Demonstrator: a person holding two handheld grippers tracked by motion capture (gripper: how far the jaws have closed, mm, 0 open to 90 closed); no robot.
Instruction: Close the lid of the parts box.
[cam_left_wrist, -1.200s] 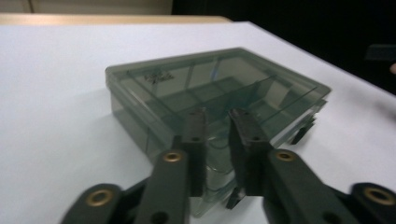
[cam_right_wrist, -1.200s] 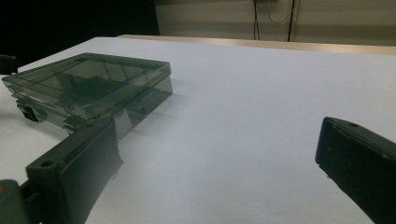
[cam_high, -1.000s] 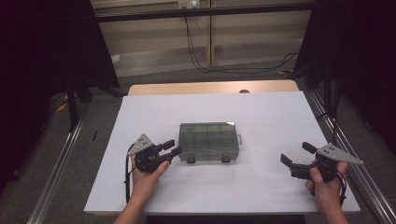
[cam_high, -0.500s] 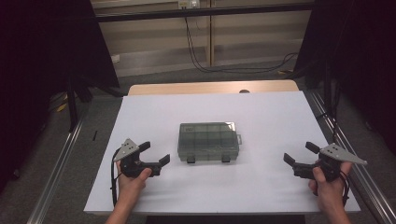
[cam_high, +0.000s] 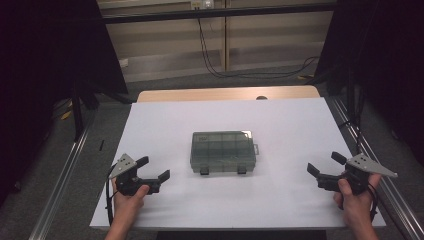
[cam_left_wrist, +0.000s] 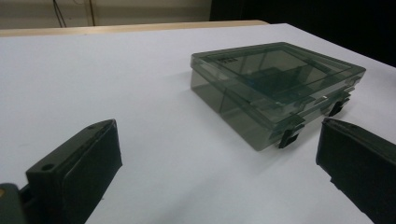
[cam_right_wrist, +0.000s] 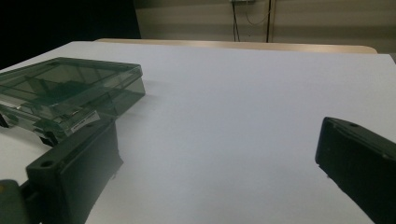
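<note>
A smoky, see-through compartment box (cam_high: 223, 151) lies shut and flat in the middle of the white table sheet (cam_high: 280, 115). My left gripper (cam_high: 155, 168) sits to its left near the front edge, apart from it. Its jaws have just been opening and stand open with nothing between them. In the left gripper view the box (cam_left_wrist: 275, 88) lies ahead to the right, latches facing me, beyond the left gripper (cam_left_wrist: 219, 135). My right gripper (cam_high: 323, 162) rests open at the front right, well clear of the box. In the right gripper view the right gripper (cam_right_wrist: 219, 135) has the box (cam_right_wrist: 60, 88) to its left.
A wooden table edge (cam_high: 225, 94) shows beyond the sheet's far side. Metal rails (cam_high: 65, 175) run along both sides of the table. Cables (cam_high: 240, 72) lie on the floor behind it. Dark curtains stand at left and right.
My left gripper has drawn back leftward from the box's left side toward the front left, and its jaws have spread wider. The right gripper has kept its place.
</note>
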